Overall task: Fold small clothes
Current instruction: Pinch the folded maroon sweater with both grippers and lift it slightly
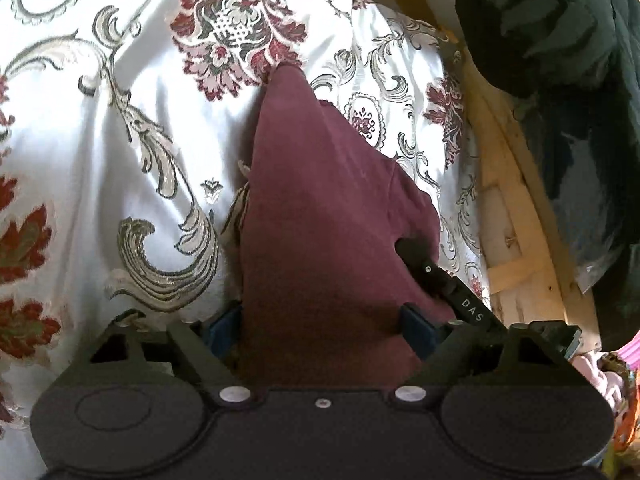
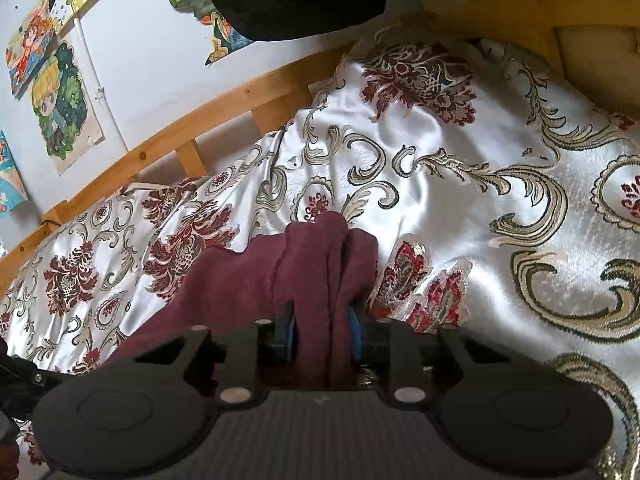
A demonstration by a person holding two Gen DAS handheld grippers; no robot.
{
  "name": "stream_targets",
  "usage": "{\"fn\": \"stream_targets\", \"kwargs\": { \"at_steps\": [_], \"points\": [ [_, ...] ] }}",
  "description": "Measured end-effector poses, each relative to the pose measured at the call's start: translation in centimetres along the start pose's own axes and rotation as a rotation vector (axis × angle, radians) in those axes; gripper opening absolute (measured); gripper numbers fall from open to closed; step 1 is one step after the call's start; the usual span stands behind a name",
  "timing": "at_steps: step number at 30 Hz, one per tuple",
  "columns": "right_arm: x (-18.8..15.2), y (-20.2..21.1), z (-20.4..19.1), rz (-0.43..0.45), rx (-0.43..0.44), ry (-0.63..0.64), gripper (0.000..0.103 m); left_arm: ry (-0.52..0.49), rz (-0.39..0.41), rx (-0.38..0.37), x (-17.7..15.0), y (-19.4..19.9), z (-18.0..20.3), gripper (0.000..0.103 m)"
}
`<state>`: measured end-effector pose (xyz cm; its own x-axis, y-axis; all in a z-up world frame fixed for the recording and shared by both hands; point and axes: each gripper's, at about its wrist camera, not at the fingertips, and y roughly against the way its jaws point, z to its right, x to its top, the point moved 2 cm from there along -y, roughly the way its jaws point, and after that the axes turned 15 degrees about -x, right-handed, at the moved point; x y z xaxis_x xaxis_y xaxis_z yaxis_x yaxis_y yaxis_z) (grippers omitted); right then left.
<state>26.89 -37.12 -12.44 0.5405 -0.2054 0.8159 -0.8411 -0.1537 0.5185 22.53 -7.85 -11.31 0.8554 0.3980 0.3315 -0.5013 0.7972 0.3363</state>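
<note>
A maroon garment (image 1: 320,200) lies on a white floral bedspread (image 1: 120,140). In the left wrist view my left gripper (image 1: 320,332) stands wide open, with the garment filling the gap between its blue pads (image 1: 224,332). A black finger of the right gripper (image 1: 436,276) digs into the cloth at its right edge. In the right wrist view my right gripper (image 2: 323,336) is shut on a bunched fold of the maroon garment (image 2: 248,276), which trails off to the lower left over the bedspread (image 2: 460,160).
A wooden bed frame (image 1: 516,220) (image 2: 180,128) runs along the bedspread's edge. Black clothing (image 1: 560,40) is heaped beyond it. Drawings (image 2: 60,100) hang on the white wall, and a yellow cushion (image 2: 520,0) sits at the head. Pink items (image 1: 608,372) lie at the lower right.
</note>
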Motion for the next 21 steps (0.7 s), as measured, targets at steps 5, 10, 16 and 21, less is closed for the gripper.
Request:
{"fn": "stream_targets", "kwargs": {
  "at_steps": [5, 10, 16, 21],
  "points": [
    [-0.1, 0.0, 0.1, -0.003, 0.004, -0.009, 0.028, 0.083, -0.004, -0.02, -0.1, -0.3, -1.2, 0.077],
    [0.0, 0.1, 0.1, -0.006, 0.004, -0.016, 0.028, 0.049, -0.007, 0.027, -0.3, -0.5, -0.6, 0.066],
    [-0.1, 0.7, -0.2, 0.016, 0.009, -0.002, 0.025, 0.015, -0.011, 0.047, 0.0, 0.0, 0.7, 0.051],
    [-0.1, 1.6, -1.2, 0.04, -0.013, 0.052, 0.024, -0.129, -0.033, 0.092, -0.4, 0.3, 3.3, 0.047]
  ]
}}
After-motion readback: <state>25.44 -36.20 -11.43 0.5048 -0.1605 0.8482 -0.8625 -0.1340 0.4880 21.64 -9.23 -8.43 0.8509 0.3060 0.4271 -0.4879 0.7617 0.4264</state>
